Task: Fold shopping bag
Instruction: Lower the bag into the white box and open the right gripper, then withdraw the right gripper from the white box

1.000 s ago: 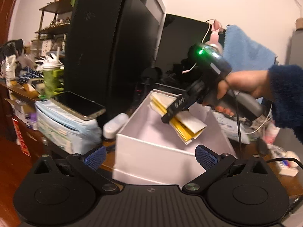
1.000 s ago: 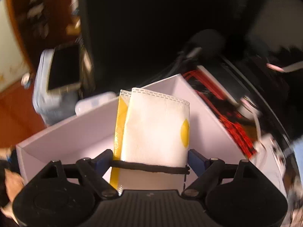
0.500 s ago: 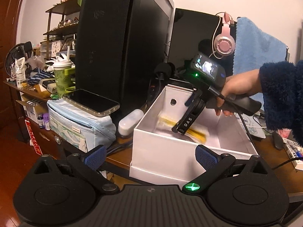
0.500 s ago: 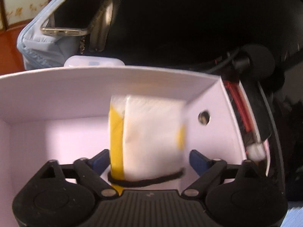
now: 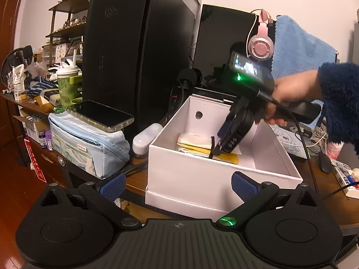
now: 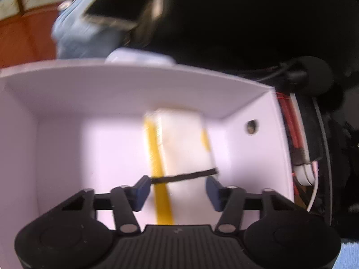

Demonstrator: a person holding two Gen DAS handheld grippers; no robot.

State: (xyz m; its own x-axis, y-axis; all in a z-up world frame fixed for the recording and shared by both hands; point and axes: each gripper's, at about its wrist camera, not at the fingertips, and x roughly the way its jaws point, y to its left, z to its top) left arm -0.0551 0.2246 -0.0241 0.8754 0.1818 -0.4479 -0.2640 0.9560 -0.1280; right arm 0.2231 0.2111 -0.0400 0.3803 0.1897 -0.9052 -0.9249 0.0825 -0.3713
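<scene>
The folded white and yellow shopping bag (image 5: 195,140) (image 6: 184,139) lies flat on the floor of the white box (image 5: 190,179) (image 6: 112,94), with a black band (image 6: 186,176) across its near end. My right gripper (image 6: 177,189) (image 5: 221,148) reaches down into the box, just above the bag. Its fingers stand a bag's width apart, and the band's left end touches the left finger. In the left wrist view the band (image 5: 211,148) dangles at that gripper's tip. My left gripper (image 5: 177,187) is open and holds nothing, in front of the box's near wall.
A phone (image 5: 101,114) lies on a light blue pouch (image 5: 89,143) left of the box, with a small white case (image 5: 147,134) between them. A black computer tower (image 5: 134,56) and a monitor stand behind. Pink headphones (image 5: 260,44) hang at the back. Pens (image 5: 345,177) lie right.
The right gripper went down into the box with the bag, which now lies on the floor. Its fingers came closer together and the band slackened. The left gripper stayed open.
</scene>
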